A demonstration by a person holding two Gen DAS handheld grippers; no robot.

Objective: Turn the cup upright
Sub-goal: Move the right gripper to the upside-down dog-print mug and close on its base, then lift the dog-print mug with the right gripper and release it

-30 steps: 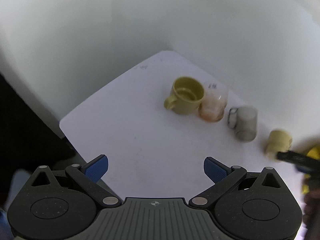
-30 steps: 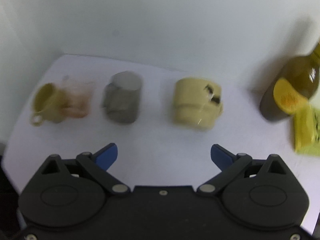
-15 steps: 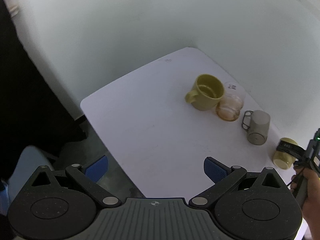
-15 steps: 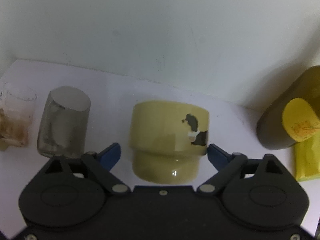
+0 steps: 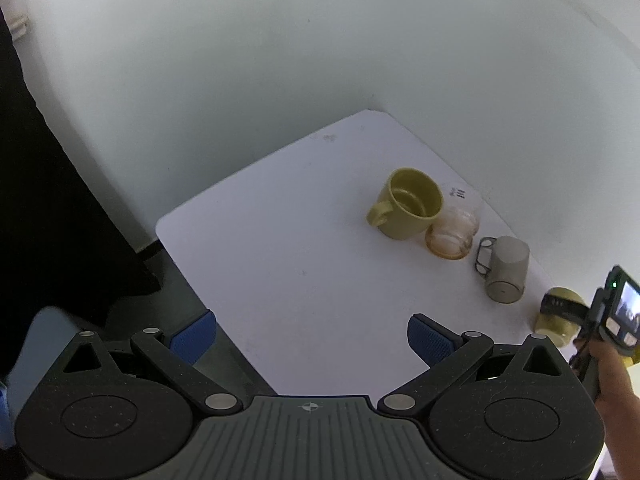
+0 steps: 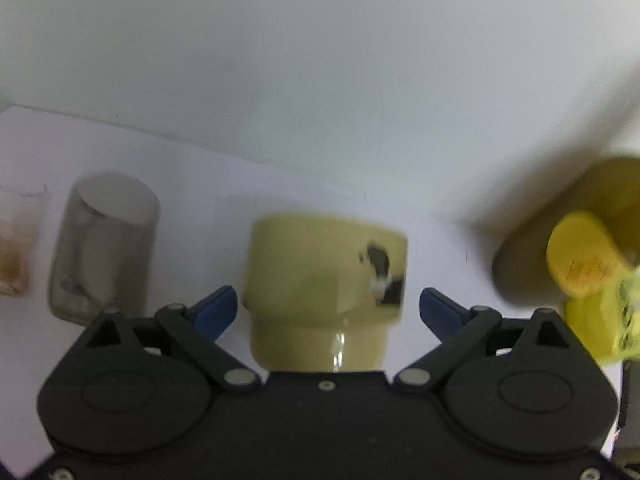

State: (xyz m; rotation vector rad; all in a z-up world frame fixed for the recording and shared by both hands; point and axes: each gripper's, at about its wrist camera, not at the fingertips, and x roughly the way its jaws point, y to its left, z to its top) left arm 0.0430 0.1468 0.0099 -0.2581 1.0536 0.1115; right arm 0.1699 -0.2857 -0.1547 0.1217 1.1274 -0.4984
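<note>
- Right wrist view was filled by the pale yellow cup, which stood upside down on the white table, its base uppermost and a dark printed figure on its side.
- The right gripper was seen with its jaws spread wide, one blue pad just left of the cup and the other just right of it; whether either pad touched the cup could not be told.
- A grey mug was found inverted to the left of the cup, and a stained clear glass at the left edge.
- A dark olive bottle with a yellow label was seen to the right, with a yellow packet in front of it.
- From the left wrist view, the left gripper was held with its jaws wide apart over the near table edge, well away from the cups and gripping nothing.
- An olive mug was seen upright, touching the glass.
</note>
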